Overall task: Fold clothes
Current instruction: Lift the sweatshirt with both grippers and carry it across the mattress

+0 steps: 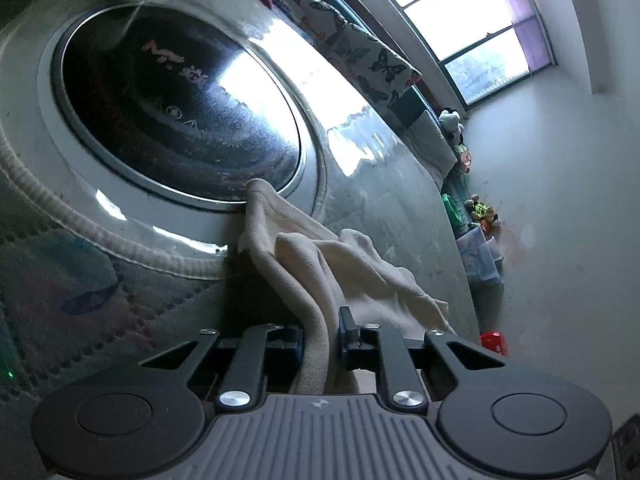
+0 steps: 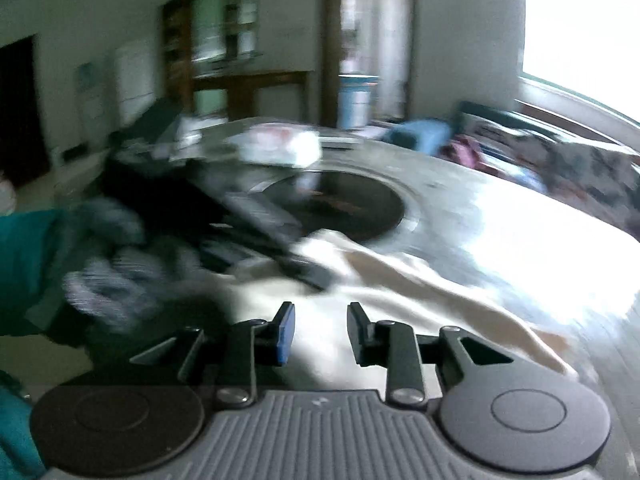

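A cream cloth [image 1: 320, 264] lies bunched on a shiny round table [image 1: 380, 184]. My left gripper [image 1: 321, 340] is shut on a fold of the cloth, which runs back between its fingers. In the blurred right wrist view the same cloth [image 2: 400, 280] spreads over the table [image 2: 500, 220]. My right gripper [image 2: 320, 332] is open and empty just above the cloth's near edge. The left gripper's body [image 2: 256, 224] and a gloved hand [image 2: 108, 248] show at the left, over the cloth's far side.
A dark round inset [image 1: 180, 108] fills the table's middle. A white package [image 2: 280, 148] lies at its far side. A butterfly-print sofa [image 1: 360, 52] stands behind the table under a bright window [image 1: 472, 20]. Toys [image 1: 480, 212] and boxes sit along the wall.
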Tool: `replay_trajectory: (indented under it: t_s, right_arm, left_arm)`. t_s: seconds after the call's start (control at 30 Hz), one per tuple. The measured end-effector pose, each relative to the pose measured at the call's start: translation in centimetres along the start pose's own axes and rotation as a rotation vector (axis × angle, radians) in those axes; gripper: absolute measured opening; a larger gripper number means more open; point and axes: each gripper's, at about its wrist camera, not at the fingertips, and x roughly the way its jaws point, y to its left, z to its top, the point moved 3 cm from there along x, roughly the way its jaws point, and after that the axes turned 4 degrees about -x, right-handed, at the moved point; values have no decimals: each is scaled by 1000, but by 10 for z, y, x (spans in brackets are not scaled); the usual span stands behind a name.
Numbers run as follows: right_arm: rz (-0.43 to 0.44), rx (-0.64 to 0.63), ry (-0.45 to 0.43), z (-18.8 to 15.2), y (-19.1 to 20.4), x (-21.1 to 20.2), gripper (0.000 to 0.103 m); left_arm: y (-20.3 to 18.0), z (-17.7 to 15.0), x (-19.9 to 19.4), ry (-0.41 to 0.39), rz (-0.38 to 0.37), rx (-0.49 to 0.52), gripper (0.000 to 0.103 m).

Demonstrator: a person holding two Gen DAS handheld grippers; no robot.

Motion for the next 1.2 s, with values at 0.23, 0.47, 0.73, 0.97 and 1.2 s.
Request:
replay_trajectory:
  t_s: [0.23, 0.47, 0.73, 0.97, 1.2]
  right_arm:
    - [-254, 217, 20, -35, -85, -14, 37]
    - [-281, 425, 14, -67, -134, -7, 37]
    - [-222, 532, -20, -76, -148, 0, 37]
    - [-197, 543, -32, -73, -148, -2, 12]
    - [-195, 540, -88, -69, -140, -18, 8]
  left_arm:
    - [-4, -3, 1, -4, 25, 39, 17]
    - [-11, -4, 7, -9, 51, 66, 18]
    - [-17, -6, 8, -12, 75, 95, 18]
    - [-23, -8, 9, -23, 108, 129, 18]
    - [-38, -10, 9, -46, 137, 199, 18]
